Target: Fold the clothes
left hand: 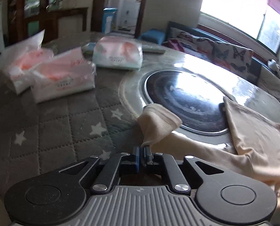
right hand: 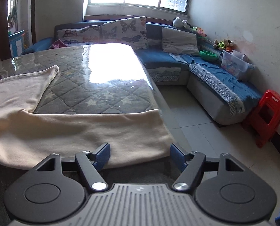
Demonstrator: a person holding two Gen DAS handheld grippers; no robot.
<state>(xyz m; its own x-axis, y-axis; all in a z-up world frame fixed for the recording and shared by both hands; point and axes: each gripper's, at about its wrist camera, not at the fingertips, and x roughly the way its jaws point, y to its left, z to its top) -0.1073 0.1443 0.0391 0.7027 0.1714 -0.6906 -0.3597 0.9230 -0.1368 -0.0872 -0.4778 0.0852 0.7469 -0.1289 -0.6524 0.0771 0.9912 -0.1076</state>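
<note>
Taking the round black cooktop (left hand: 187, 101) set in the table (left hand: 46, 131) as the landmark: to its left, three tissue packs (left hand: 62, 79) sit well apart from it on the grey star-quilted cover, and a wide bare stretch of cover lies between them and the left gripper (left hand: 142, 155). That gripper's jaws stand nearly closed and pinch a cuff-like end of the cream garment (left hand: 158, 124), lifted just at the cooktop's near rim. To the cooktop's right, another folded edge of the garment overlaps its rim and runs away toward the table's right side.

In the right wrist view the cream garment (right hand: 79, 131) lies spread across the near part of the table (right hand: 94, 86), its right hem reaching the table's right edge. The right gripper (right hand: 140, 157) hovers over that hem with jaws spread wide, holding nothing. Beyond the edge are bare floor tiles (right hand: 192, 124), then a blue sofa (right hand: 205, 71) and a red plastic stool (right hand: 266, 116).
</note>
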